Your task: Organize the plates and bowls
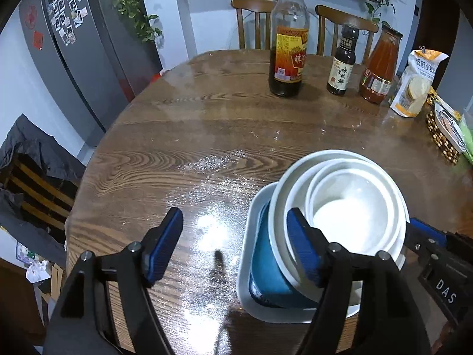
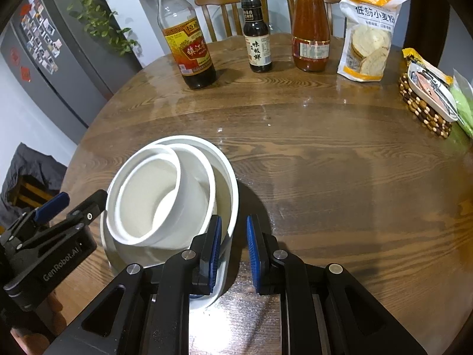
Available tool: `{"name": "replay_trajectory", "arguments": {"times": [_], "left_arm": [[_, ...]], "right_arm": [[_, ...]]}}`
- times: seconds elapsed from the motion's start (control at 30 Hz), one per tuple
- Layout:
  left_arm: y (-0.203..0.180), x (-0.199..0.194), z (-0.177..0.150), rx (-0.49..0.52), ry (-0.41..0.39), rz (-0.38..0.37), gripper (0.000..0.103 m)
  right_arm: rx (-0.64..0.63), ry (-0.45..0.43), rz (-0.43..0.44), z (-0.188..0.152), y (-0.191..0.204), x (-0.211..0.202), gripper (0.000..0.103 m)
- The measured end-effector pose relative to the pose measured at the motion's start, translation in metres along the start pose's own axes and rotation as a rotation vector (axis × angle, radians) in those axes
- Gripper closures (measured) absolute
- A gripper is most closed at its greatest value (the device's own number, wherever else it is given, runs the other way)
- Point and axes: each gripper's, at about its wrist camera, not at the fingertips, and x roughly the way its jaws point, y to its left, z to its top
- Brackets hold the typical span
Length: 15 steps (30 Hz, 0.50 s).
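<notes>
Several white bowls (image 1: 351, 207) sit nested and tilted on a blue dish (image 1: 267, 272) inside a white rectangular plate (image 1: 251, 222) near the table's front edge. The nested bowls (image 2: 165, 195) also show in the right wrist view. My left gripper (image 1: 233, 245) is open, its right finger (image 1: 304, 248) against the stack's left rim, its left finger over bare table. My right gripper (image 2: 233, 254) is open a little, its left finger (image 2: 214, 245) at the outer bowl's right rim, its right finger outside the bowl. Neither gripper clamps anything.
A round wooden table (image 2: 325, 162) carries a vinegar bottle (image 2: 189, 44), a small dark sauce bottle (image 2: 256, 38), a red sauce jar (image 2: 310, 29), a flour bag (image 2: 368, 38) and a beaded trivet with a tray (image 2: 425, 100). Two chairs and a fridge (image 1: 77, 59) stand behind.
</notes>
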Motion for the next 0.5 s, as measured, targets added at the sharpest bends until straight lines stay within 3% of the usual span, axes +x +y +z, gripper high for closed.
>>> {"name": "replay_trajectory", "arguments": {"times": [0.5], "left_arm": [[-0.003,-0.011,-0.002,0.010,-0.031,-0.011,0.030]], "right_arm": [[-0.005,-0.046,-0.022,-0.002,-0.001,-0.015,0.084]]}}
